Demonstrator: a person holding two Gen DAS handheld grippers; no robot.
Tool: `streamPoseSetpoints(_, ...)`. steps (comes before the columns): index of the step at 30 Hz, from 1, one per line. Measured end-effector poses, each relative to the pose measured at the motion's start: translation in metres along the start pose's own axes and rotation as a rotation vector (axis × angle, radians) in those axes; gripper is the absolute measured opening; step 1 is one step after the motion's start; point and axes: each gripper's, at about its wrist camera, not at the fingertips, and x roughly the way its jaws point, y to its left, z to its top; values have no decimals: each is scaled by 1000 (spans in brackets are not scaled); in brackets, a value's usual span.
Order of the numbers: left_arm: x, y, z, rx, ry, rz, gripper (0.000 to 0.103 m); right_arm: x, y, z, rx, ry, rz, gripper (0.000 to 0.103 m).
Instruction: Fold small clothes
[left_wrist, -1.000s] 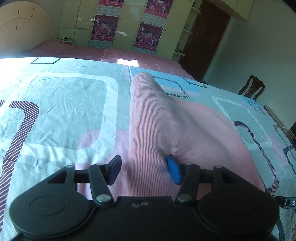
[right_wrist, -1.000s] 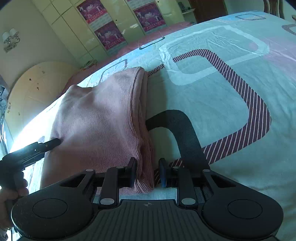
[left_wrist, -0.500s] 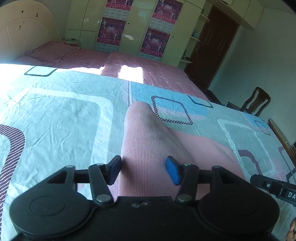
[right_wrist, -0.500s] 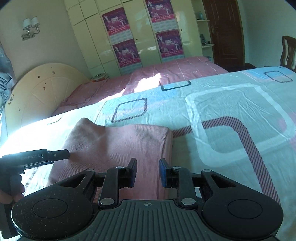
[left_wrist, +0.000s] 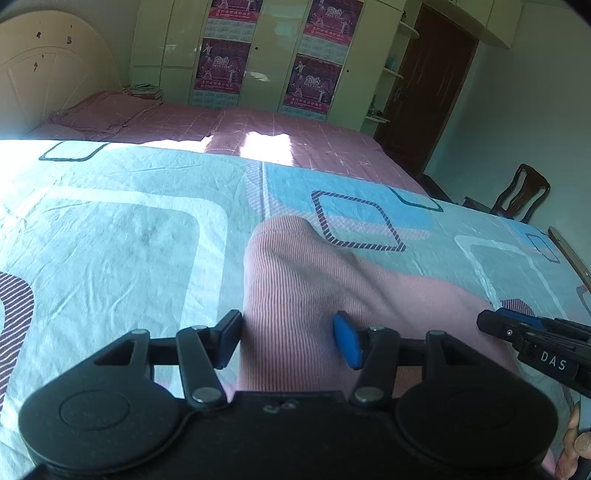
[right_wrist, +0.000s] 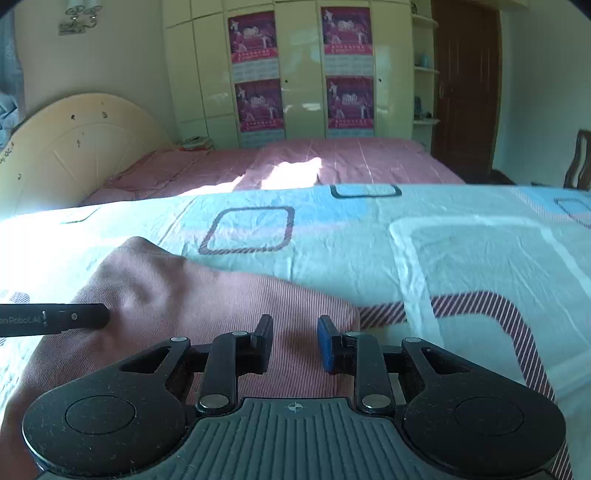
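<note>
The pink ribbed garment (left_wrist: 317, 295) is being laid on the patterned bedsheet (left_wrist: 122, 236), long axis running from the left gripper (left_wrist: 288, 339) toward the wardrobe (left_wrist: 266, 55). Compared with a second ago, it's being viewed square-on, not tilted. Left gripper's fingers are being kept spread astride its fold; right gripper (right_wrist: 295, 343) is being held narrowly parted over it, grip unclear.

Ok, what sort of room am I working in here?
A home bedroom, most likely. The pink garment lies on a bed's patterned sheet, a curved headboard stands at the far left, and a tall wardrobe with posters lines the back wall.
</note>
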Motion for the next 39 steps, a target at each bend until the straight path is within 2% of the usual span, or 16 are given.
streamPoseSetpoints(4,20,10,-1,-69,35,5,66,33,-9,2,37,63,-24,27)
streamPoseSetpoints(5,20,11,-1,-70,33,3,66,35,-14,2,64,56,-19,31)
streamPoseSetpoints(8,18,10,-2,-47,29,8,67,36,-18,3,67,57,-18,31)
streamPoseSetpoints(13,12,6,2,-30,34,20,68,18,-17,7,85,57,-9,34)
streamPoseSetpoints(15,8,4,2,-21,34,20,67,7,-16,8,88,37,-5,39)
streamPoseSetpoints(20,-13,2,-2,3,12,7,65,-20,-9,3,58,19,20,39)
streamPoseSetpoints(30,-65,-5,-40,60,18,-38,64,-69,3,-26,49,22,70,39)
streamPoseSetpoints(32,-57,-5,-51,76,48,-24,65,-68,9,-32,20,33,64,39)
streamPoseSetpoints(34,-53,-3,-55,66,39,-22,68,-55,9,-40,15,80,44,39)
streamPoseSetpoints(36,-54,-4,-55,75,34,-13,68,-42,4,-46,12,129,-11,39)
streamPoseSetpoints(39,-66,-4,-53,65,35,-24,65,-58,-9,-47,81,108,3,39)
